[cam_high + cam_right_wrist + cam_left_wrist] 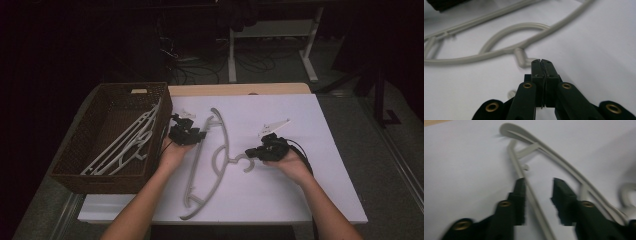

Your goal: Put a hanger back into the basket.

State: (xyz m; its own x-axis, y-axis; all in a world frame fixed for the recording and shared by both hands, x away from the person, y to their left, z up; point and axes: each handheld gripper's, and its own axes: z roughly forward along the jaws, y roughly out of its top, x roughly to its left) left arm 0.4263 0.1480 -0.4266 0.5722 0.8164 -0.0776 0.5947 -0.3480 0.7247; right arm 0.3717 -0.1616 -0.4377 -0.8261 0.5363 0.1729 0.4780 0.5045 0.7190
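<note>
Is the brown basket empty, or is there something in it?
Not empty. The basket holds pale hangers leaning inside; another hanger lies flat on the table.

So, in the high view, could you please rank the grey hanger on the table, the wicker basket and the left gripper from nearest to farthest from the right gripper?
1. Grey hanger: its hook lies right beside the right gripper.
2. Left gripper: across the hanger, toward the basket.
3. Wicker basket: farthest, at the table's left edge.

Dim room, white table [300, 200], dark floor, white-legged desk [272, 30] behind
</note>
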